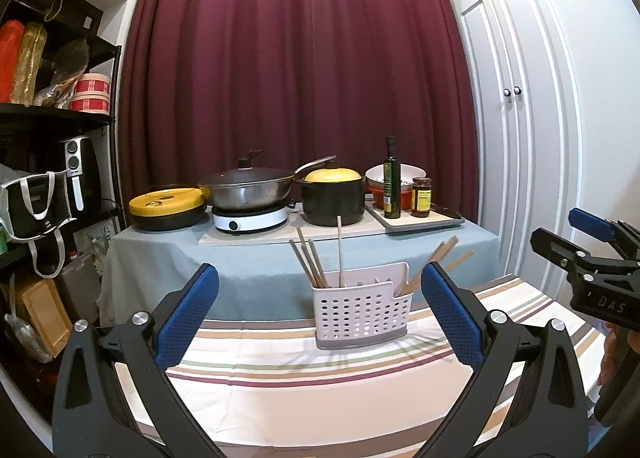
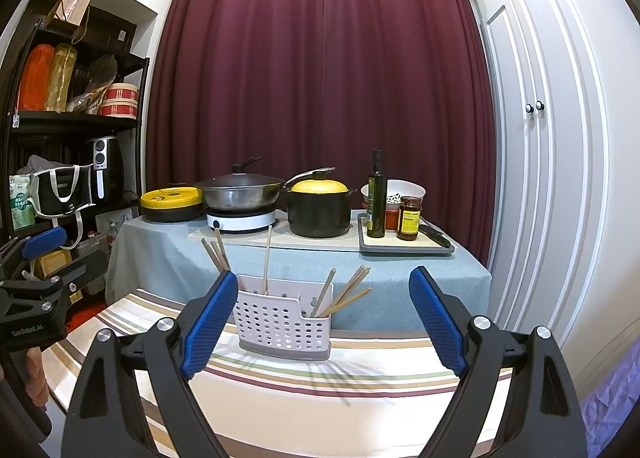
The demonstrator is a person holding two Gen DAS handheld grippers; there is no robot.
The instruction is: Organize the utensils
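Left wrist view: the left tool hangs above the striped worktop with its blue-padded fingers spread wide and nothing between them. Framed between the fingers stands a white perforated utensil caddy near the far edge of the striped cloth. Its left compartment holds a cluster of brown chopsticks leaning left, a single pale chopstick stands nearly upright in the middle, and further chopsticks lean right, partly hidden by the right finger. At the right margin the right tool enters side-on; from this angle alone its spread cannot be judged.

Right wrist view: the right tool is likewise wide open and empty, aimed at the same caddy. This view shows the right-hand chopsticks fully, fanned in the lower front compartment, while its left finger covers the base of the left cluster. The left tool appears at the left margin with part of a hand beneath it.

Both views: behind, on a second worktop draped in blue-grey cloth, stand a yellow-lidded flat pan, a lidded wok on a white hotplate, a black pot with yellow lid, an olive-oil bottle and a sauce jar on a tray. Only the right wrist view shows what may be a knife on that tray.
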